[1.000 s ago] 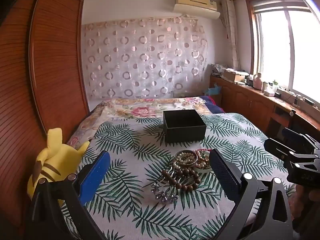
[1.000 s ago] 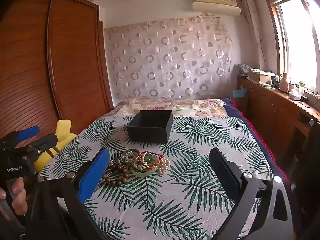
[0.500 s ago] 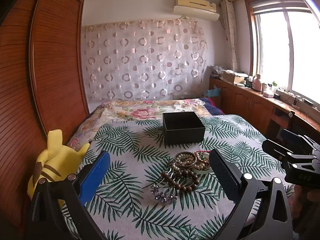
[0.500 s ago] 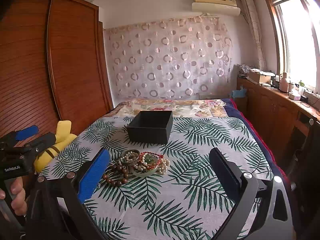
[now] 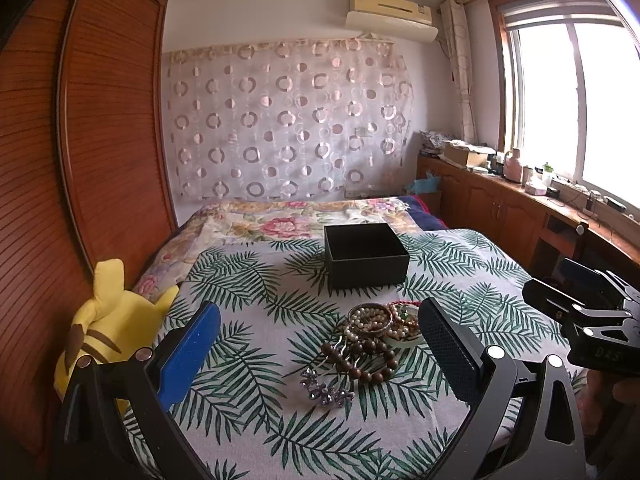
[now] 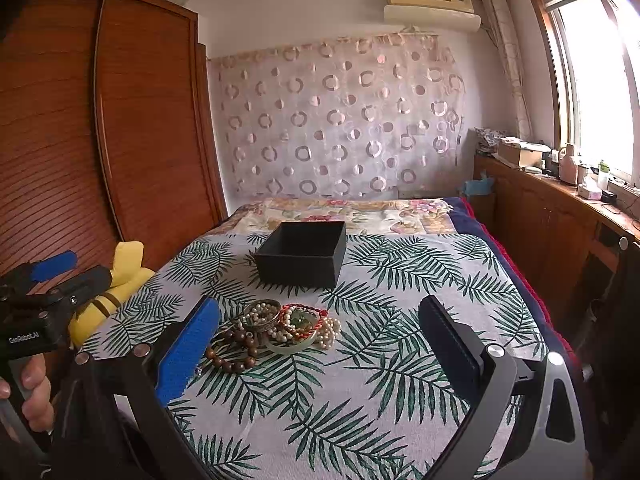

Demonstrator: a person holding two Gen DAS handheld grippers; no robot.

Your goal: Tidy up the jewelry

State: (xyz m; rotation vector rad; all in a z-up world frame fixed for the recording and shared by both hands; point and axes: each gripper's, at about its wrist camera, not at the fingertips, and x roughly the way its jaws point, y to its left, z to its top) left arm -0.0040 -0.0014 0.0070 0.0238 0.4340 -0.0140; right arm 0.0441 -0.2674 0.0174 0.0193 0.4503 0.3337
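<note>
I have both tools spread wide and holding nothing: the left tool [image 5: 318, 354] fills the bottom of its frame, the right tool [image 6: 318, 354] likewise in its own. Just past their tips the jewelry [image 5: 368, 340] lies in a heap at lower centre on the leaf-print bed [image 5: 248, 364] — a brown bead bracelet [image 5: 360, 360], pearl strands [image 6: 330, 330] and a purple hairclip [image 5: 324, 388] nearest me. Beyond the heap, at frame centre, sits the black box [image 5: 366, 256], open on top. A yellow plush [image 5: 104, 328] rests at the bed's left edge.
</note>
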